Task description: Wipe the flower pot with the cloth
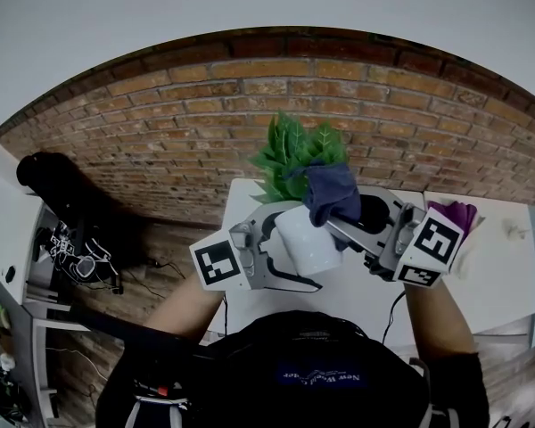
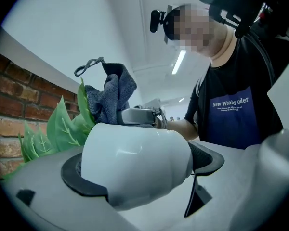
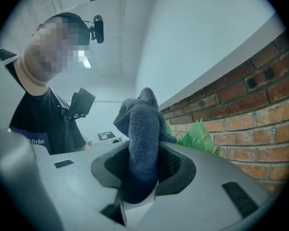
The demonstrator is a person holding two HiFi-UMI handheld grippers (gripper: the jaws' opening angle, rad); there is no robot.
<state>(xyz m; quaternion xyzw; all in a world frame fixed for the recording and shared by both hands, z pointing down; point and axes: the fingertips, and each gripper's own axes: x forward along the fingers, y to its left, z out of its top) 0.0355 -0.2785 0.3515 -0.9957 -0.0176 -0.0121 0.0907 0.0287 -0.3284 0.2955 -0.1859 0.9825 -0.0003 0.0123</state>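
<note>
A white flower pot (image 1: 305,239) with a green leafy plant (image 1: 292,152) is lifted above the white table (image 1: 357,297), tilted toward the brick wall. My left gripper (image 1: 281,255) is shut on the pot (image 2: 135,163), which fills the space between its jaws. My right gripper (image 1: 348,226) is shut on a dark blue cloth (image 1: 332,192), whose bunched folds rest against the pot's upper rim beside the leaves. In the right gripper view the cloth (image 3: 140,148) stands pinched between the jaws, with leaves (image 3: 198,134) behind it. The cloth (image 2: 111,97) also shows above the pot in the left gripper view.
A brick wall (image 1: 205,123) runs behind the table. A purple object (image 1: 456,214) lies at the table's right beside my right gripper. Shelving with dark clutter (image 1: 62,248) stands at the left on the floor side.
</note>
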